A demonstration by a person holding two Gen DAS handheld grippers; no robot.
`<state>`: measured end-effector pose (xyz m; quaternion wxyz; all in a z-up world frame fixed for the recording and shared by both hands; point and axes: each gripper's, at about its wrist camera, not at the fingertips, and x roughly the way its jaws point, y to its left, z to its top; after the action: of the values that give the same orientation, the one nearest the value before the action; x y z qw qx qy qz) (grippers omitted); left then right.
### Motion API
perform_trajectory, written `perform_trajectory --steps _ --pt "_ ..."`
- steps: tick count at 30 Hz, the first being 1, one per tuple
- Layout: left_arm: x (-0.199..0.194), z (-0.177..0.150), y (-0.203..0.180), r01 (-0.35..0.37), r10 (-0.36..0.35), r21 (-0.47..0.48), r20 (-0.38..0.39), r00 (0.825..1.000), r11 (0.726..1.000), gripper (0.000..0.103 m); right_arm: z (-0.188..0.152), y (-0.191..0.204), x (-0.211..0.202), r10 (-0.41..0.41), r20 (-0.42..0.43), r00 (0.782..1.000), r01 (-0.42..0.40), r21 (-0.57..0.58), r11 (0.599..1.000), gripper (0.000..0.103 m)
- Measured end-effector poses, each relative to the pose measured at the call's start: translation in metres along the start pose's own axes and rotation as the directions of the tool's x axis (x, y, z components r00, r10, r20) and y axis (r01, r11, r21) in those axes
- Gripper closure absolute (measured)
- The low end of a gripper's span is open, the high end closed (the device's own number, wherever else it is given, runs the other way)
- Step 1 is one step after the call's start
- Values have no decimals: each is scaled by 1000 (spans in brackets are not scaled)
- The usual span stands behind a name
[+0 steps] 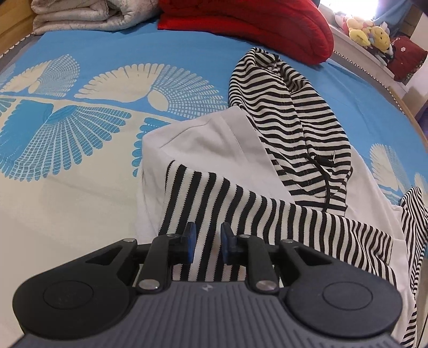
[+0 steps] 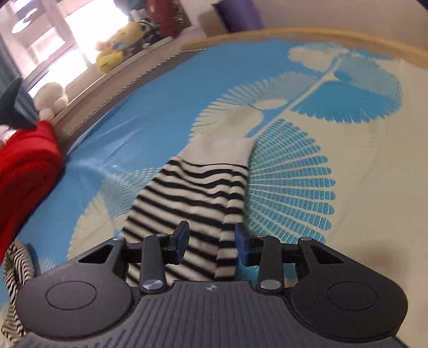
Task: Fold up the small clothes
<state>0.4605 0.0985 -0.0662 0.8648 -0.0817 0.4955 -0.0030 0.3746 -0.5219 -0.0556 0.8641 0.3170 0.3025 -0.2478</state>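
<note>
Only the left wrist view shows the striped hood (image 1: 289, 112).

White hoodie (image 1: 203, 139) with black-and-white striped hood (image 1: 283, 107) (drawstring showing) lies on the bed, one striped sleeve (image 1: 240, 211) folded across.

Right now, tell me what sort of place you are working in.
Most likely a bedroom. The clothes lie on a bed with a blue patterned bedspread, a folded quilt and a red pillow sit at its far end, and plush toys line a ledge by the window.
</note>
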Motion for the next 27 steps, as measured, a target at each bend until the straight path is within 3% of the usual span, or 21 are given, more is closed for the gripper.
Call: perform_trajectory --steps 4,7,12,14,15,17,18,20,22,23,24,25,27 --pt "-3 1 1 2 -2 4 3 1000 1000 81 -3 -8 14 11 1 1000 -11 50 999 64" --pt "-8 2 4 6 -6 0 12 1000 1000 81 -2 -13 12 44 25 999 -46 66 997 98" --pt "-20 5 13 13 -12 -27 32 999 1000 81 10 1 -23 22 126 992 -34 100 994 99" --pt "-25 7 18 17 -15 -41 41 999 999 81 11 31 -52 7 191 982 -8 3 1000 99" --pt "-28 7 20 20 -18 -47 46 999 999 81 7 60 -74 19 247 969 9 -113 994 99" --pt "-33 9 24 28 -25 -58 56 998 998 81 -15 113 -113 95 328 940 9 -304 953 99" --pt "-36 10 27 31 -28 -64 61 998 997 81 -34 142 -134 175 335 926 -30 -396 918 99" --pt "-41 11 33 38 -33 -80 69 997 996 81 -81 191 -167 345 280 896 -138 -564 814 99" --pt "-46 12 40 47 -40 -103 73 997 994 81 -135 228 -191 480 131 867 -279 -671 687 98" --pt "-48 12 42 53 -45 -109 75 996 993 81 -167 242 -196 526 3 851 -372 -702 607 97" --pt "-50 12 44 58 -50 -111 76 996 992 81 -194 251 -196 532 -114 839 -448 -701 556 97" --pt "-52 12 46 62 -54 -109 77 996 992 77 -216 257 -192 509 -222 832 -506 -681 530 96" --pt "-54 11 47 64 -55 -104 80 995 993 72 -259 265 -176 355 -460 814 -581 -629 516 96"
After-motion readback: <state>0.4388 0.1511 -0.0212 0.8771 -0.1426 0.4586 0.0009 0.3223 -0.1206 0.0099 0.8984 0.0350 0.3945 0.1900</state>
